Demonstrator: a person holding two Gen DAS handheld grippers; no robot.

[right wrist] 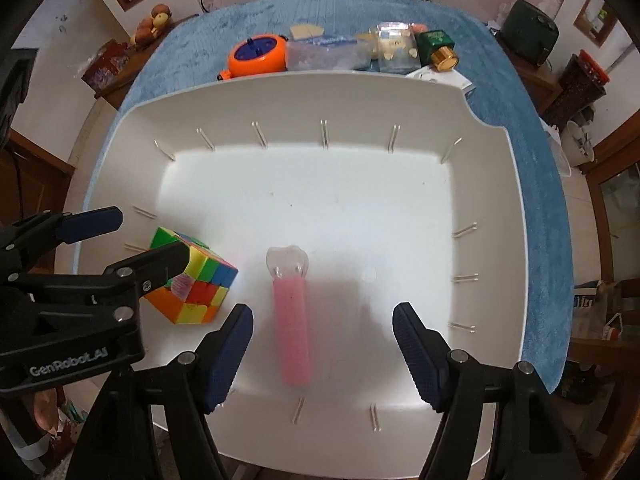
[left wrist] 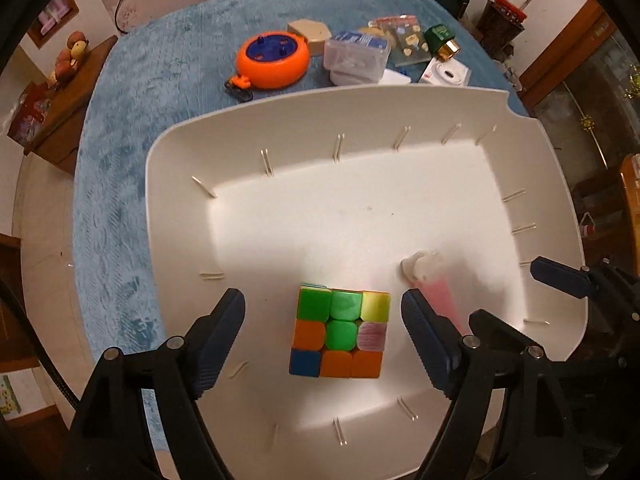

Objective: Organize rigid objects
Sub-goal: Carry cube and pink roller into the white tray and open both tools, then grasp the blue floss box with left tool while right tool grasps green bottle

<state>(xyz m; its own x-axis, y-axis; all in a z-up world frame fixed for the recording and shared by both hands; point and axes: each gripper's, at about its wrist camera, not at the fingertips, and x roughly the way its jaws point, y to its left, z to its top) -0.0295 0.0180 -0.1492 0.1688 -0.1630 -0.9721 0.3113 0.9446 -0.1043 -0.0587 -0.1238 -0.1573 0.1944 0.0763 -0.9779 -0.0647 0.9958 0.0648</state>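
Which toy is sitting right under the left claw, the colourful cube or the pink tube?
The colourful cube. It sits between the open fingers of the left gripper in the white bin. The pink tube lies beside it, under the right gripper.

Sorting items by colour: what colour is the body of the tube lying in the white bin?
Pink, with a clear cap: tube, best seen in the right wrist view.

My left wrist view looks steeply down, close over the bin (left wrist: 560, 168). My right wrist view does likewise, beside it. Both share the bin floor, cube (left wrist: 340, 332), pink tube (right wrist: 294, 320) and the table's far clutter.
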